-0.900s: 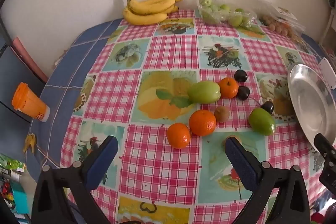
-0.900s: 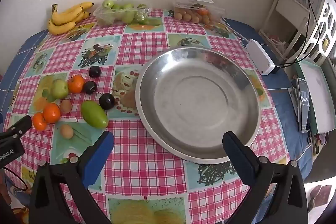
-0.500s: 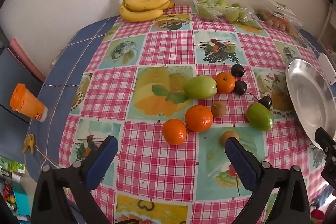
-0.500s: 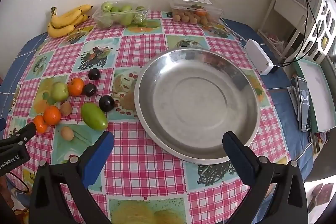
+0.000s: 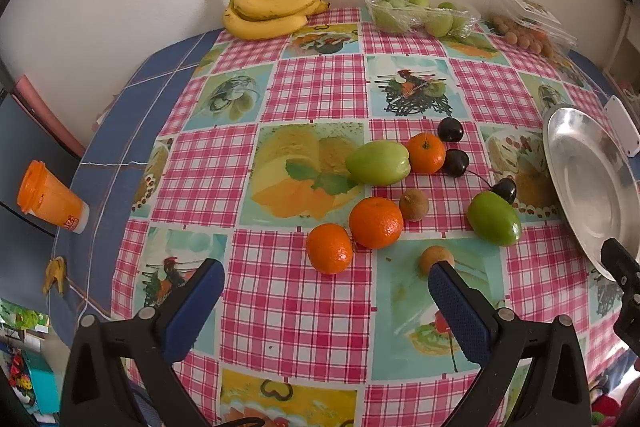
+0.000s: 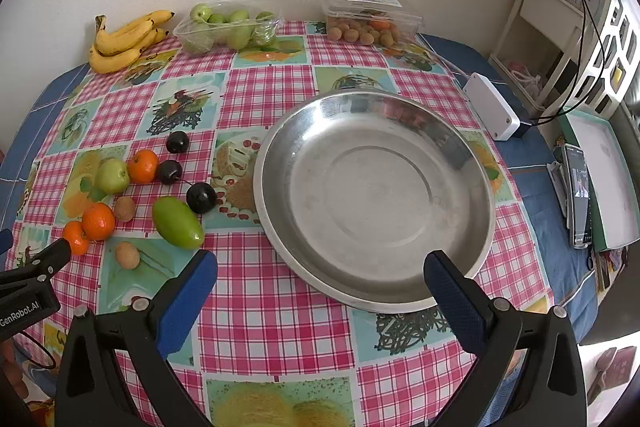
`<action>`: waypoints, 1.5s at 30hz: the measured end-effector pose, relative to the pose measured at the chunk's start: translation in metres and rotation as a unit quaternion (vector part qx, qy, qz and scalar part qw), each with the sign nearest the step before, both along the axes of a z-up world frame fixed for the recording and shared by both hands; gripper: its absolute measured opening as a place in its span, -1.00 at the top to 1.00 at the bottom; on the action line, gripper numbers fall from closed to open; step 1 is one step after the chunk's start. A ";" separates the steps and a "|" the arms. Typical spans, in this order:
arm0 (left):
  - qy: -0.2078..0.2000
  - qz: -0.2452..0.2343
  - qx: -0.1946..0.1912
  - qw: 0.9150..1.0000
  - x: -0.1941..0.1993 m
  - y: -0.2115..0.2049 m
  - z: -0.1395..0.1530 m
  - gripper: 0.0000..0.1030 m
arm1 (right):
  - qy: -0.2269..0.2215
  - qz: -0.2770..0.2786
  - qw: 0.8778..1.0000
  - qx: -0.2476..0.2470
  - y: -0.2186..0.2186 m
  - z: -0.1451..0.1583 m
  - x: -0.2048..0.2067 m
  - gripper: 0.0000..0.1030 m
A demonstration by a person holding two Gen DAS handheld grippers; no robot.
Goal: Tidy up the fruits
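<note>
Both empty and spread wide — left gripper [image 5: 326,301] above the oranges [image 5: 375,222], right gripper [image 6: 320,281] over the metal bowl [image 6: 460,143].

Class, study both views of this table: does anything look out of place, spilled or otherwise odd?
Nothing is spilled or damaged. The one oddity: the steel dish stands empty while loose fruit, such as an orange and a green fruit, lies scattered on the tablecloth beside it.

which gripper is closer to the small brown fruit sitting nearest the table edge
Left. The left gripper is open with its right fingertip just short of the small brown fruit. The right gripper hovers open over the steel bowl's near rim, farther away.
</note>
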State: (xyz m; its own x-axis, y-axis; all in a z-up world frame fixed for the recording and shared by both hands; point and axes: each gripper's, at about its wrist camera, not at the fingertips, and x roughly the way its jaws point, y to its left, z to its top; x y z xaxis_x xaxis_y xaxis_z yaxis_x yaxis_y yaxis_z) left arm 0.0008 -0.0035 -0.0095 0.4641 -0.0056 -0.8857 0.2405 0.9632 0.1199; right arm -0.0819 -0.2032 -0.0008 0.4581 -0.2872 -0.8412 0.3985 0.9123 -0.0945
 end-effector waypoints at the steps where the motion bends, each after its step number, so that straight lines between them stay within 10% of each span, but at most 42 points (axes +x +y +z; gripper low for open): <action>1: 0.000 0.000 0.000 1.000 0.000 0.000 0.000 -1.00 | 0.000 0.000 1.000 0.000 0.000 0.000 0.000 -0.99; 45: 0.005 -0.003 0.006 1.000 -0.002 -0.003 -0.005 -1.00 | -0.002 -0.004 1.000 0.010 -0.003 -0.003 -0.001 -0.99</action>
State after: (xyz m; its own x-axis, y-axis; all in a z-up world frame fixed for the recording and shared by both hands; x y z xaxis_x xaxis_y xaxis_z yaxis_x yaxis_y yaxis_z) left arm -0.0008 -0.0066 -0.0147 0.4556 0.0035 -0.8902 0.2465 0.9604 0.1300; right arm -0.0827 -0.2062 -0.0036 0.4590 -0.2737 -0.8452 0.4068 0.9105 -0.0739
